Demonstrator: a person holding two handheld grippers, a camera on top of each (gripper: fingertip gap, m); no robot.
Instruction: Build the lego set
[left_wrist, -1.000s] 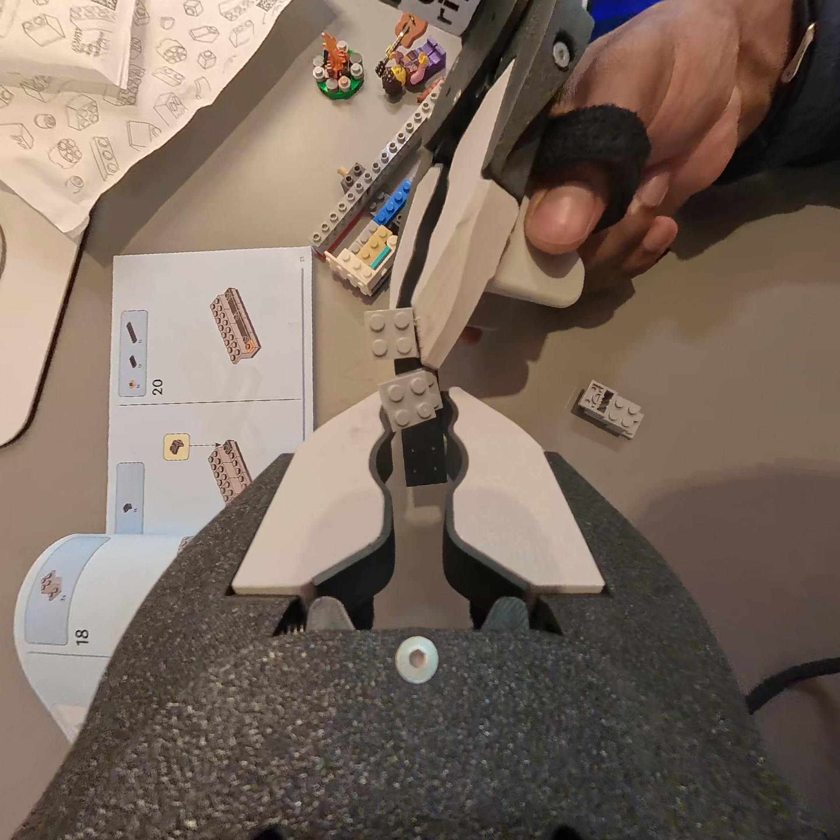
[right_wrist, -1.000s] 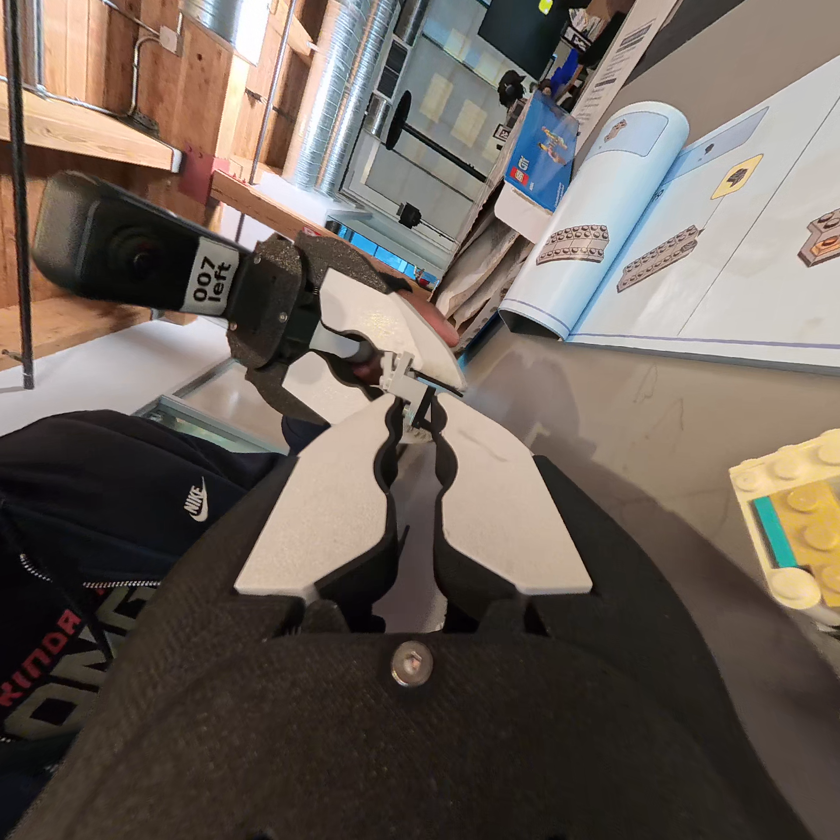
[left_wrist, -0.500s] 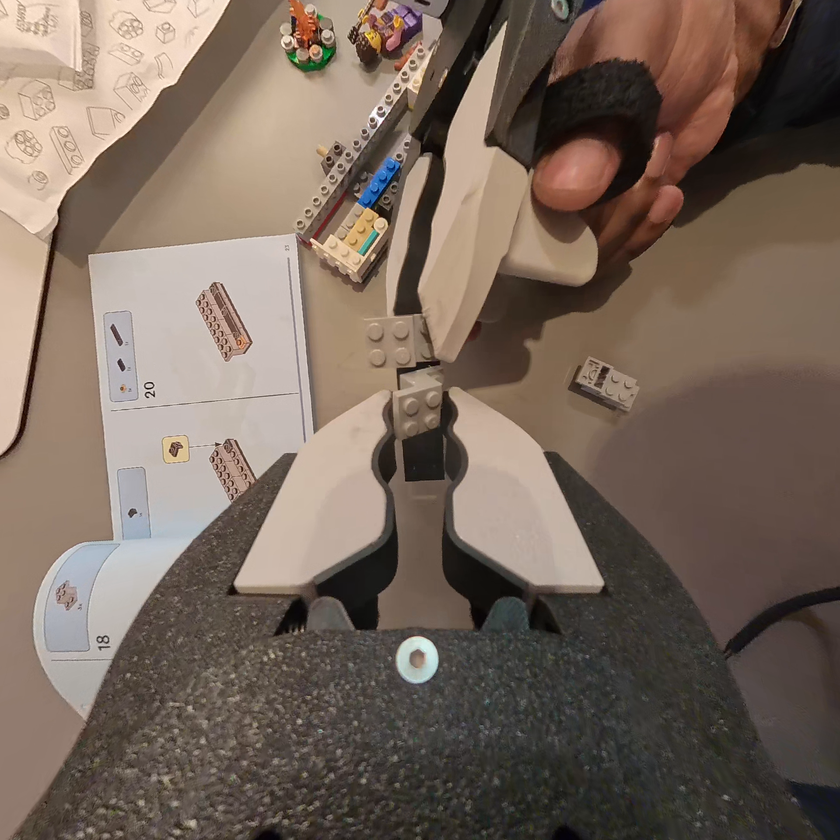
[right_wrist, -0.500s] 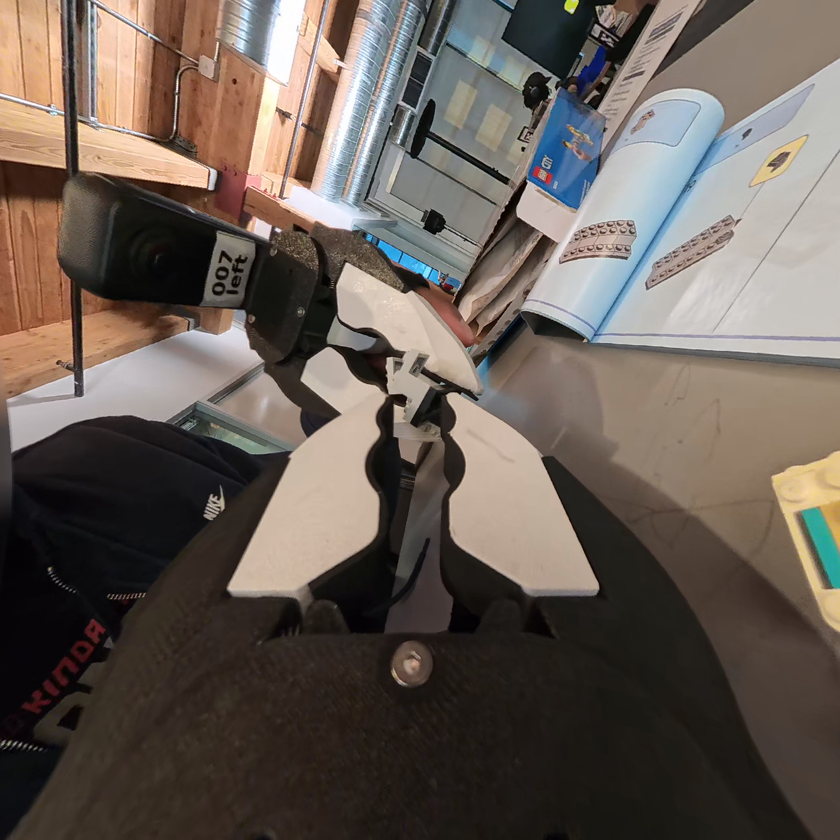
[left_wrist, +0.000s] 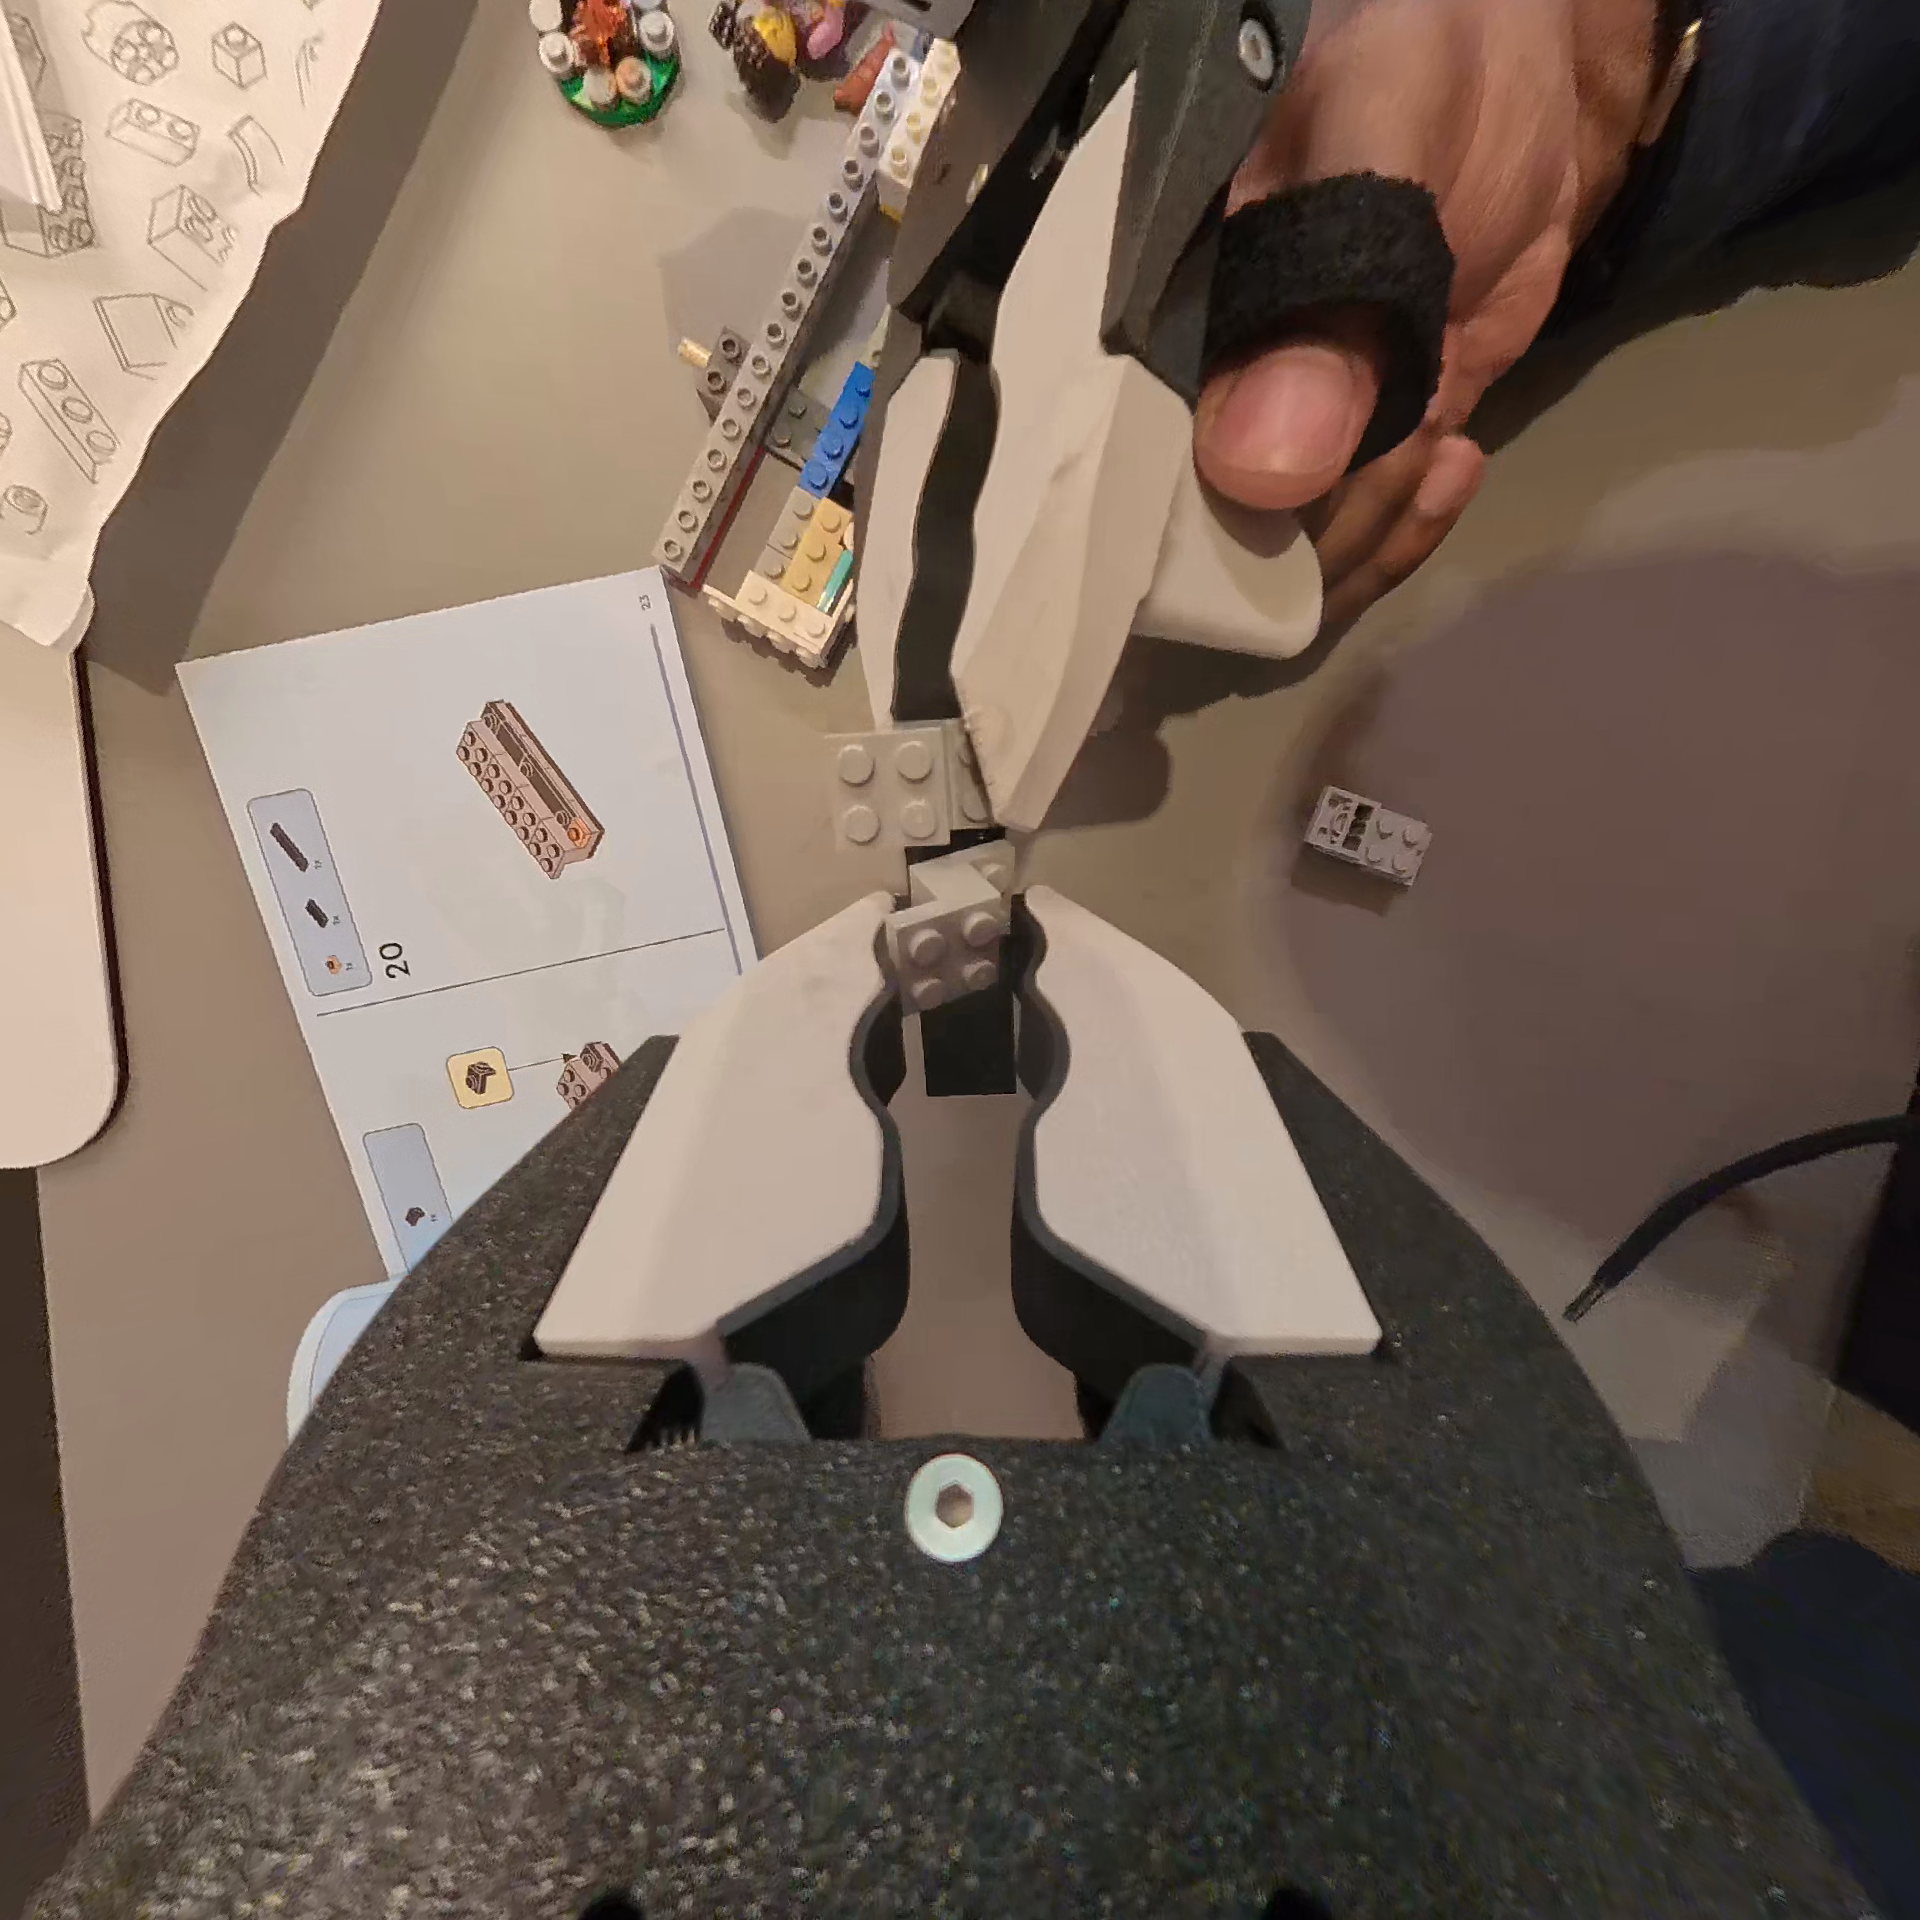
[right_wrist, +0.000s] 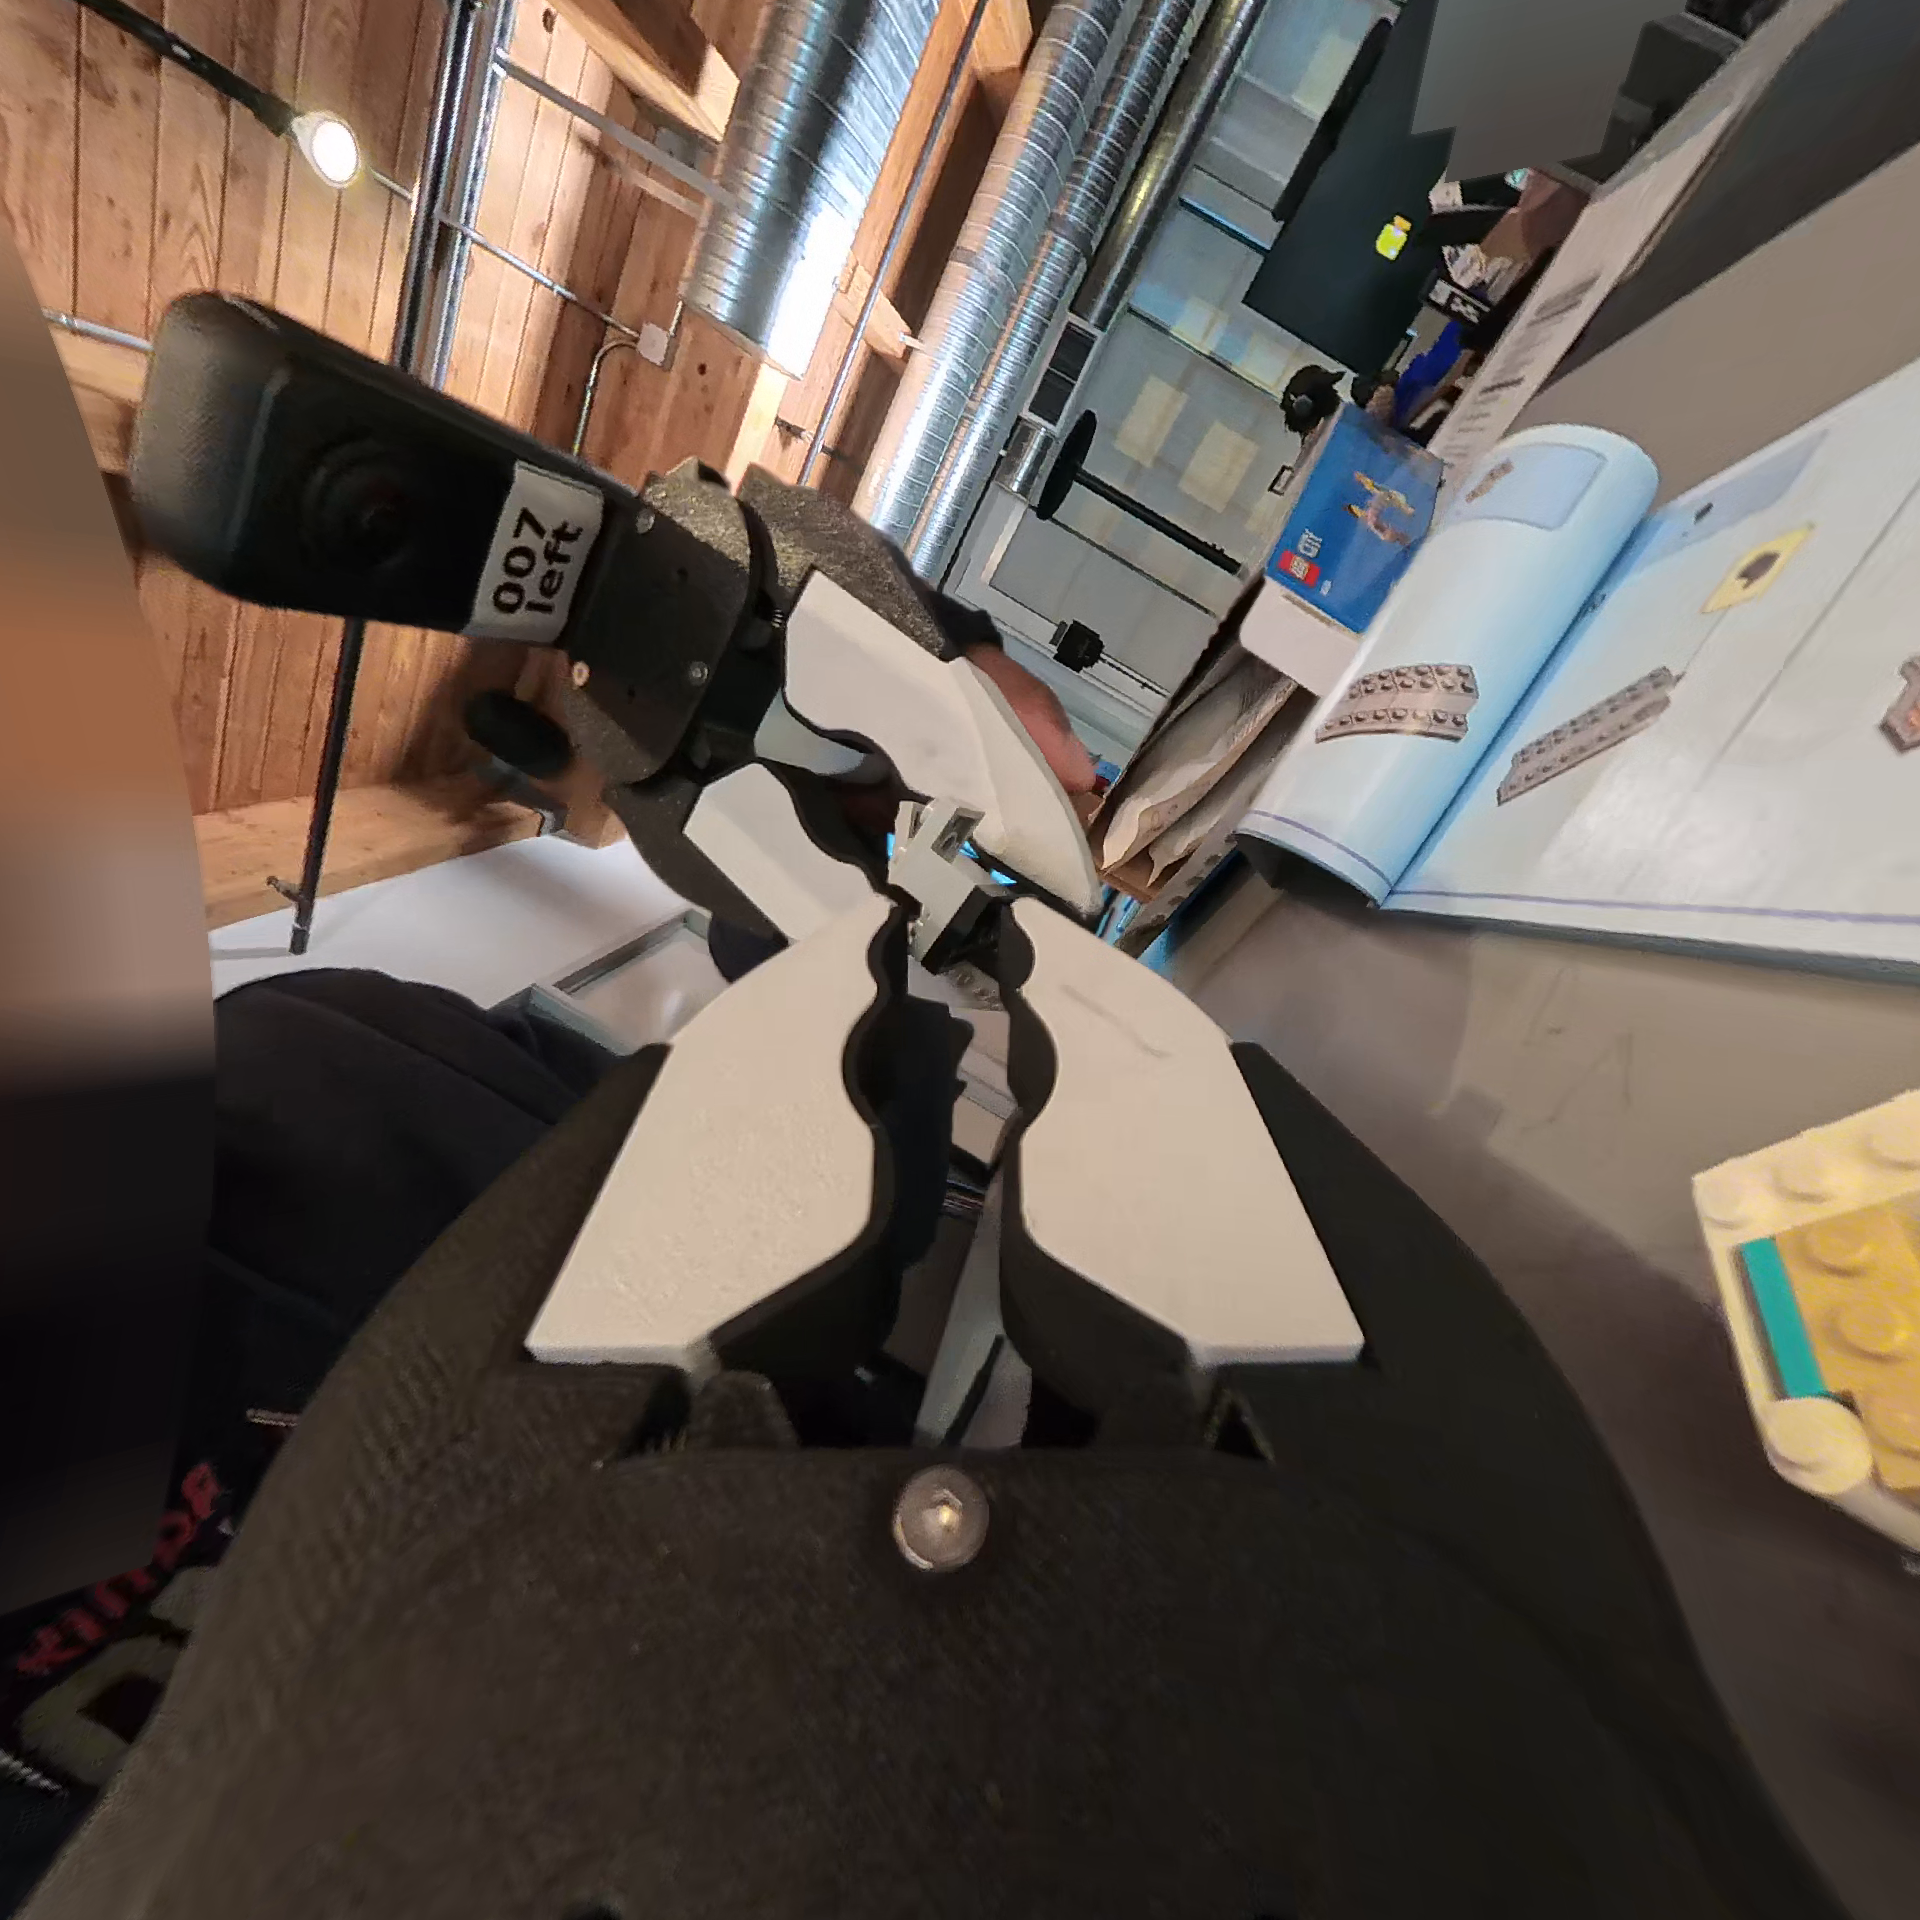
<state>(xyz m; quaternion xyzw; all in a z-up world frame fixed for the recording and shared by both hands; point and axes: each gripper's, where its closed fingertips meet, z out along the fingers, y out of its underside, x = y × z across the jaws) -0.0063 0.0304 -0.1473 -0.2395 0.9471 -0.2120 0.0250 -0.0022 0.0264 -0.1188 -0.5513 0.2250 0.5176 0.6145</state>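
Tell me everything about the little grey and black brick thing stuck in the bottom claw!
The brick piece looks like shiny plastic: a small light-grey square plate with four round studs sitting on a longer black block, plus a grey step at its far end. The left claw squeezes it from both sides near the fingertips, holding it above the table. Its far end meets a bigger grey studded plate held by the right claw; whether the two are joined is hard to tell.

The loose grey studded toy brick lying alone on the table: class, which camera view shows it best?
The left wrist view: the loose grey studded toy brick lies unobstructed on the grey table. The right wrist view does not show it.
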